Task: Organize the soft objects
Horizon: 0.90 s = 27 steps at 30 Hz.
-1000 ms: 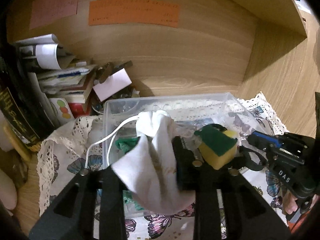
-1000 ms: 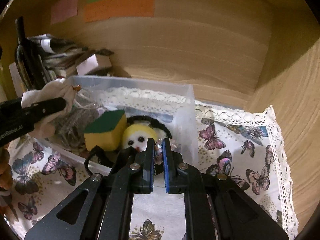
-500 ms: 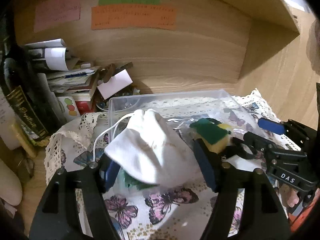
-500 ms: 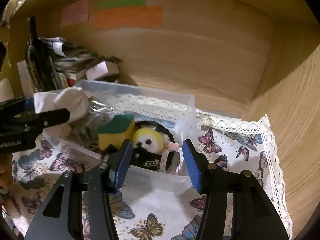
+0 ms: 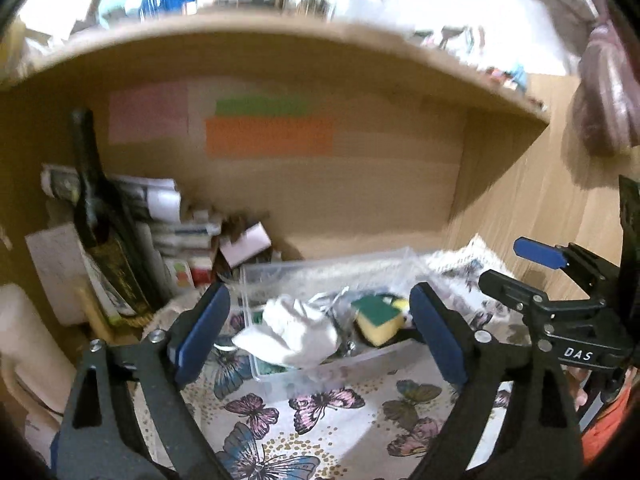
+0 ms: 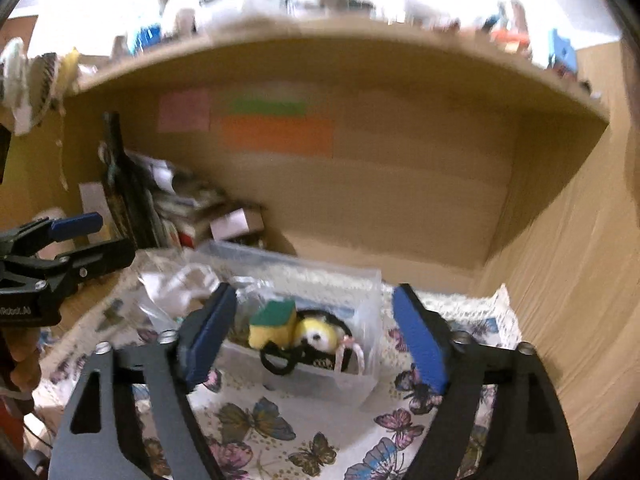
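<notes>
A clear plastic bin [image 5: 320, 270] [image 6: 360, 384] stands on a butterfly-print cloth [image 5: 320, 412] [image 6: 280, 432] in a wooden cubby. In it lie a white cloth pouch [image 5: 296, 330] [image 6: 176, 284], a yellow and green sponge [image 5: 378, 316] [image 6: 272, 320] and a yellow plush toy [image 6: 318, 332] with a black strap. My left gripper [image 5: 318, 334] is open and empty, back from the bin's front. My right gripper [image 6: 314, 338] is open and empty, also back from the bin. Each gripper shows at the edge of the other's view.
A dark bottle [image 5: 100, 232] [image 6: 124, 184] and a stack of papers and books [image 5: 168, 216] [image 6: 188, 204] stand at the left of the cubby. Coloured notes [image 5: 268, 134] [image 6: 276, 132] are stuck on the back wall. The shelf top [image 5: 280, 44] overhangs; a wooden side wall [image 6: 568, 280] is at the right.
My left gripper opened and let the white pouch drop into the bin. My right gripper opened and let go of the plush toy. Both grippers have pulled back and up from the bin.
</notes>
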### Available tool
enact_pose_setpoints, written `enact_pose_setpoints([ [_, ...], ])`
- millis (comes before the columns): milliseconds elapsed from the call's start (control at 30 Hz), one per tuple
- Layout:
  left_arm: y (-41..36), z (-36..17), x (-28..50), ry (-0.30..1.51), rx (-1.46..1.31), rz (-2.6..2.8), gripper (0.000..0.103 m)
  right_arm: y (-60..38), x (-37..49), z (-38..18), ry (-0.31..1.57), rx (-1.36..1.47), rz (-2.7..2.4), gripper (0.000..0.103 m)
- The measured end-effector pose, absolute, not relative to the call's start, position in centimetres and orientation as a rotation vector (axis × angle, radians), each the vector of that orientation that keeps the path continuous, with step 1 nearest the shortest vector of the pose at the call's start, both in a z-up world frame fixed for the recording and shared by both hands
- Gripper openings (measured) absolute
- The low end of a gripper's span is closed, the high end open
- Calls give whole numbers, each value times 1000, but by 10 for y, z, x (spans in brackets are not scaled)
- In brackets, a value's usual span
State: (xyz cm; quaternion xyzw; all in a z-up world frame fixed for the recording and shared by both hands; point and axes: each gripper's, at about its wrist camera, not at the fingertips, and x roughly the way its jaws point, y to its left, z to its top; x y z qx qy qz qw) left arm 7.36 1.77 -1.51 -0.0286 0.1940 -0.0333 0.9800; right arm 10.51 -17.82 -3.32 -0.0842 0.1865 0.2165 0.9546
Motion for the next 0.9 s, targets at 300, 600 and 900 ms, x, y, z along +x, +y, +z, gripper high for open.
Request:
enact_pose_setpoints([
  [300, 4, 13, 31, 264, -16, -43, 103, -190, 74, -5, 263, -111, 473, 98],
  [600, -6, 17, 12, 224, -13, -47, 103, -194, 58, 0, 231, -86, 479, 103],
  [900, -9, 18, 7, 212, -7, -42, 103, -195, 54, -1, 230, -77, 473, 103],
])
